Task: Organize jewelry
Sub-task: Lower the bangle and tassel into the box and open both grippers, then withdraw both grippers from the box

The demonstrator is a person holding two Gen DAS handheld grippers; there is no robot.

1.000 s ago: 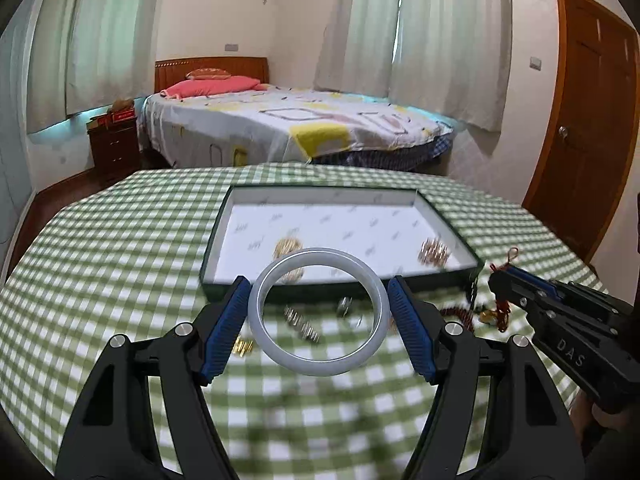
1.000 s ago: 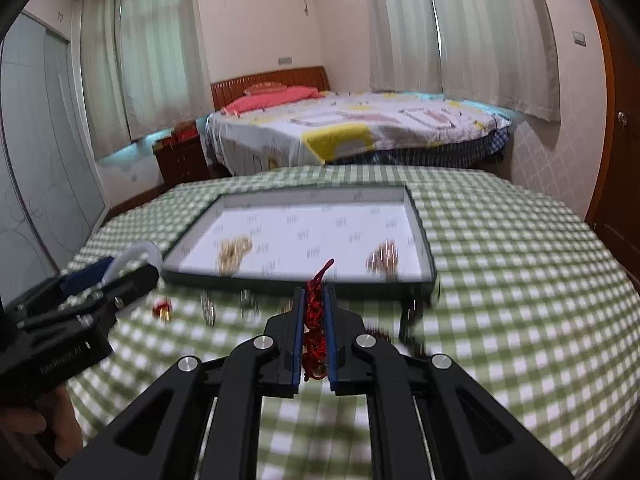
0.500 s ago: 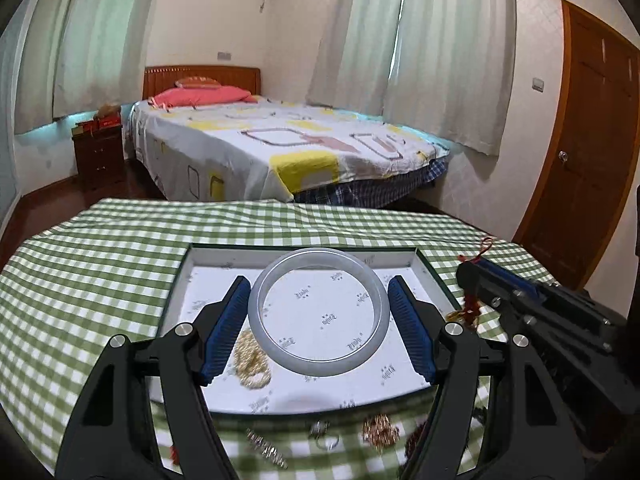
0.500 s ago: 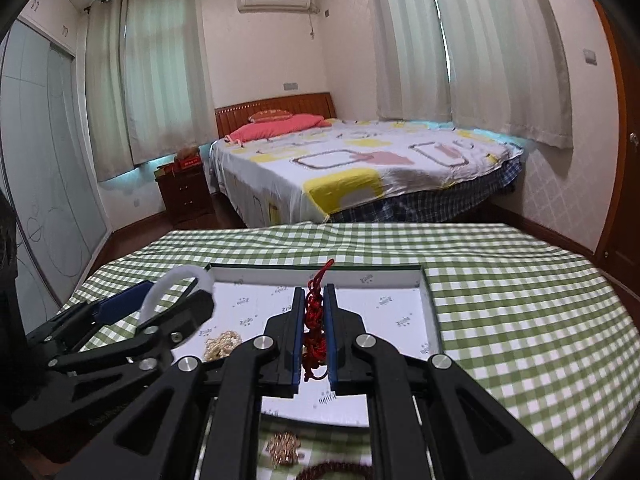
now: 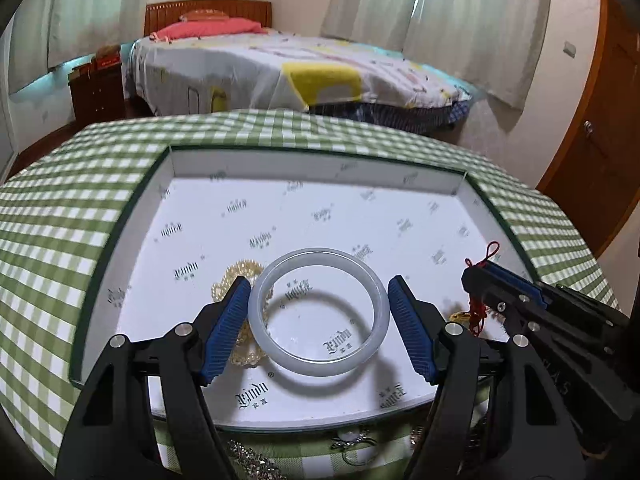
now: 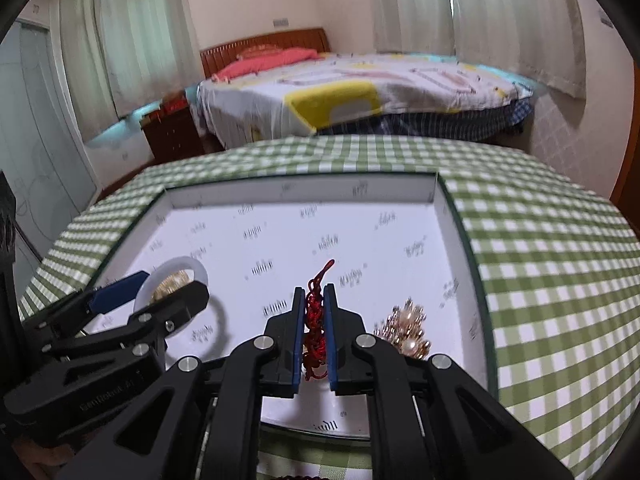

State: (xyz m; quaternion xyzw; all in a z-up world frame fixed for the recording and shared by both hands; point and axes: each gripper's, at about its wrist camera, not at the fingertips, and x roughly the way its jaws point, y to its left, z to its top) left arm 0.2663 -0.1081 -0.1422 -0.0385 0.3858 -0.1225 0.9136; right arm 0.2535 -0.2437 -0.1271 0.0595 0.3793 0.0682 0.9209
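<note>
Left tongs (image 5: 318, 312) clamp the pale bangle (image 5: 318, 311) over the tray (image 5: 120, 236), right tongs (image 6: 314, 334) beside them pinch a red cord (image 6: 314, 316).

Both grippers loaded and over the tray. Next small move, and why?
Probably lower the left gripper a little, then open. It holds the pale bangle above the white tray floor, its shadow offset below it, partly over the gold bead bracelet. The right gripper holds the red cord charm.

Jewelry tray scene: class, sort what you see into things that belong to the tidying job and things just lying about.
Job: tray, white bangle, red knotted cord, bead strand, gold brooch, loose pieces before the tray.
Lying about: bed, nightstand, curtains, door.
</note>
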